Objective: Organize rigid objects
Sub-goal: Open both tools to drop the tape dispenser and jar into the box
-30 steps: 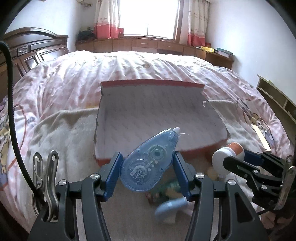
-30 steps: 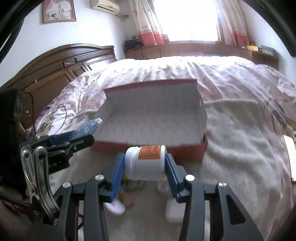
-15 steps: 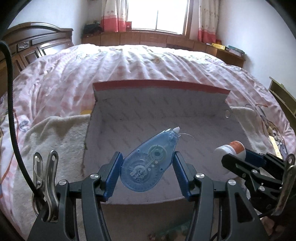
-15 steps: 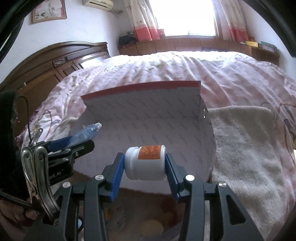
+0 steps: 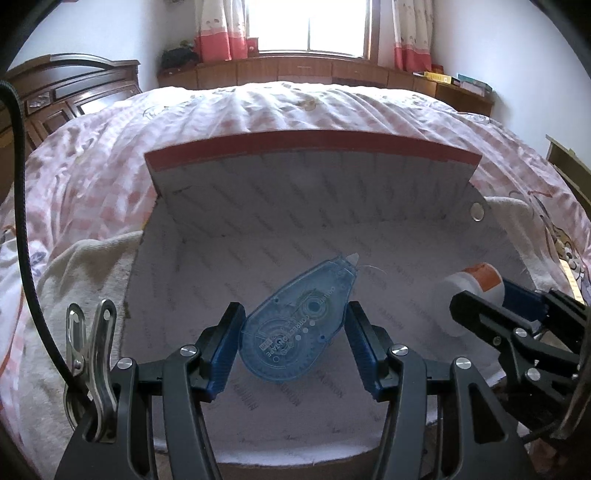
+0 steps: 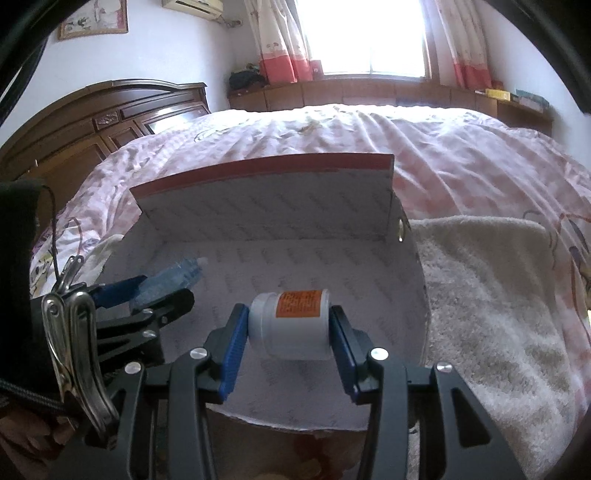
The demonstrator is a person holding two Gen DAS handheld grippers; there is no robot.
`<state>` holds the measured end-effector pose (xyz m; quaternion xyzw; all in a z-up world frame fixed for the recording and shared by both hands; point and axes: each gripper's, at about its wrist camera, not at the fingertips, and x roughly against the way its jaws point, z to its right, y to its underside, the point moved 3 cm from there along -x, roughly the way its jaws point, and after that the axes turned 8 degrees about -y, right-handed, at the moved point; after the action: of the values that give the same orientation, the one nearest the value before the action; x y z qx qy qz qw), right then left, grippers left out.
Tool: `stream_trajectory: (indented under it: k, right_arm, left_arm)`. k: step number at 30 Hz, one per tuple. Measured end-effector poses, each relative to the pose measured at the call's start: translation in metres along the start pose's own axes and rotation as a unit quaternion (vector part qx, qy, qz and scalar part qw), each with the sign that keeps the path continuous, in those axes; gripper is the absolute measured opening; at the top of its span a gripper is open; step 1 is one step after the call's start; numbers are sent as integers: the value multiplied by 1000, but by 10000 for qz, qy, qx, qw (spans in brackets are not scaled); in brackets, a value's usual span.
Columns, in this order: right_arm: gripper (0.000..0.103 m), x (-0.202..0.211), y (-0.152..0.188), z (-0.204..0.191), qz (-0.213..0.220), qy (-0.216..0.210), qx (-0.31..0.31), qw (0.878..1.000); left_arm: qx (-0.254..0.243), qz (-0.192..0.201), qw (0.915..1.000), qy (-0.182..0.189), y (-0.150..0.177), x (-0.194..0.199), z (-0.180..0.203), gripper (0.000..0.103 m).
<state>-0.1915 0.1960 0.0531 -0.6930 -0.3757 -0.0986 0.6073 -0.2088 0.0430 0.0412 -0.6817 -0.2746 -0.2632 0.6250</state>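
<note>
Right gripper (image 6: 289,334) clamped white bottle (image 6: 290,325) sideways between blue pads, orange label facing up, above open box (image 6: 369,266) interior. Left gripper (image 6: 147,299) at left edge gripped blue correction tape (image 6: 171,278), also over box. Box sat on white towel (image 6: 487,295) atop pink bedspread (image 6: 443,155).

Counts on the bed

Two grippers: left gripper (image 5: 291,345), right gripper (image 6: 288,339). One blue correction tape (image 5: 295,328), one white bottle (image 6: 290,325) with orange label. One open box (image 5: 310,192), red-edged. One white towel (image 6: 487,295), one pink quilt (image 5: 295,110). Two metal clips, one (image 5: 90,354) beside each gripper (image 6: 70,354). One window (image 6: 362,33).
</note>
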Motion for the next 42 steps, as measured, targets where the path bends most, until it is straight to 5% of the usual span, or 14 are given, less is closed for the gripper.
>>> stream_trajectory:
  k: [9, 17, 42]
  right_arm:
    - [48, -1, 2, -2, 113, 103, 110, 9998]
    - [68, 3, 2, -3, 233, 56, 58, 9997]
    - [69, 23, 1, -8, 506, -428, -92, 9978]
  left_arm:
    - [-2, -118, 9999, -5, 2, -10, 3, 57]
    - [-1, -304, 9995, 81, 5, -14, 5, 57]
    - [125, -72, 9999, -50, 0, 12, -6, 57]
